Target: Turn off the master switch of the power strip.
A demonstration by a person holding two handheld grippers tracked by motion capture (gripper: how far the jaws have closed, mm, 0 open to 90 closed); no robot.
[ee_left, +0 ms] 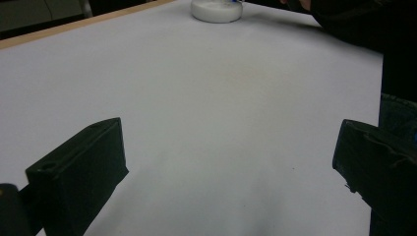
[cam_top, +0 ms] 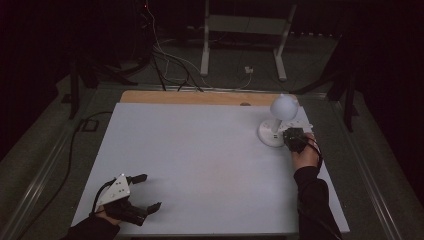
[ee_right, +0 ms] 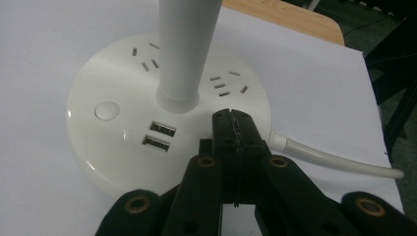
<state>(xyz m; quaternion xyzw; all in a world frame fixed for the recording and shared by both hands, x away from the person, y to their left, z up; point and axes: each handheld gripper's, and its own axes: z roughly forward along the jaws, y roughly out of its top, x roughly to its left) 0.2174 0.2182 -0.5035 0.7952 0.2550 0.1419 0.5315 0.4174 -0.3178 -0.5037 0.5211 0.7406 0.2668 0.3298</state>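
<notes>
While the right gripper [ee_right: 235, 123] sits at the lamp base [ee_right: 123, 147], its jaws are pressed together with nothing between them.

Near edge, high view: left gripper [cam_top: 148, 191] rests low on the white table [cam_top: 200, 165], jaws spread wide, holding nothing; lamp well apart from it, diagonally across the table. Farther in, right gripper [cam_top: 292, 138] is at the right side of the round white base [cam_top: 270, 135]. Right gripper view: closed tips lie over the base top, just right of the two USB ports [ee_right: 160, 135] and close in front of the stem [ee_right: 184, 49]; contact cannot be confirmed. White cord [ee_right: 339, 160] leaves the base rightward. Round white lamp head [cam_top: 284, 106] stands above, toward the far table edge.
</notes>
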